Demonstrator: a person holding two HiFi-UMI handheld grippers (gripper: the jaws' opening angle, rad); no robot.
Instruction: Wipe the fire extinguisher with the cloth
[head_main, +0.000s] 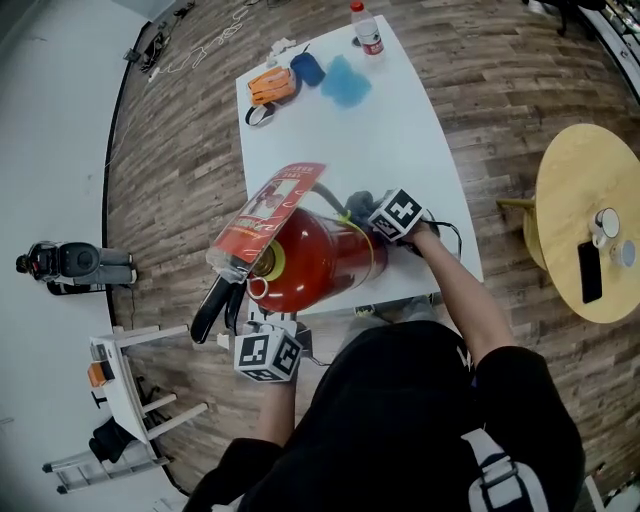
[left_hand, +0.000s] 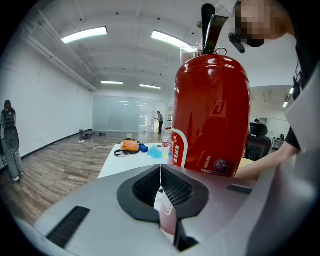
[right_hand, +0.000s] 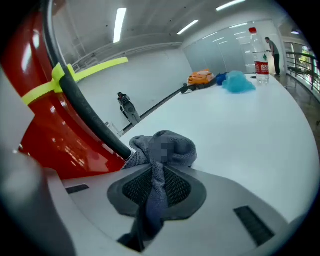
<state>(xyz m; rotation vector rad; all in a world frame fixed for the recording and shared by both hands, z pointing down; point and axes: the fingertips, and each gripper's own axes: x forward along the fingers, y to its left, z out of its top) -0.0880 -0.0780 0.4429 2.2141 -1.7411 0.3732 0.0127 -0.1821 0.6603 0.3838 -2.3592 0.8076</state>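
Fire extinguisher (head_main: 310, 260) is stood upright on the white bench (head_main: 400, 130), close to the near edge. Grey cloth (right_hand: 162, 147) is clamped in the R claw (right_hand: 159, 176) and pressed against the red body low down, just beside the black hose (right_hand: 85, 110), which is bound w/ a yellow tie (right_hand: 60, 80). L claw (left_hand: 161, 172) is held at the near side of the cylinder, jaws brought together on a thin white-and-red slip (left_hand: 165, 220); what the slip is can't be told. At the bench's far end a water bottle (head_main: 367, 28), an orange item (head_main: 272, 85) and a blue bundle (head_main: 345, 80) are seen, well apart from the extinguisher.
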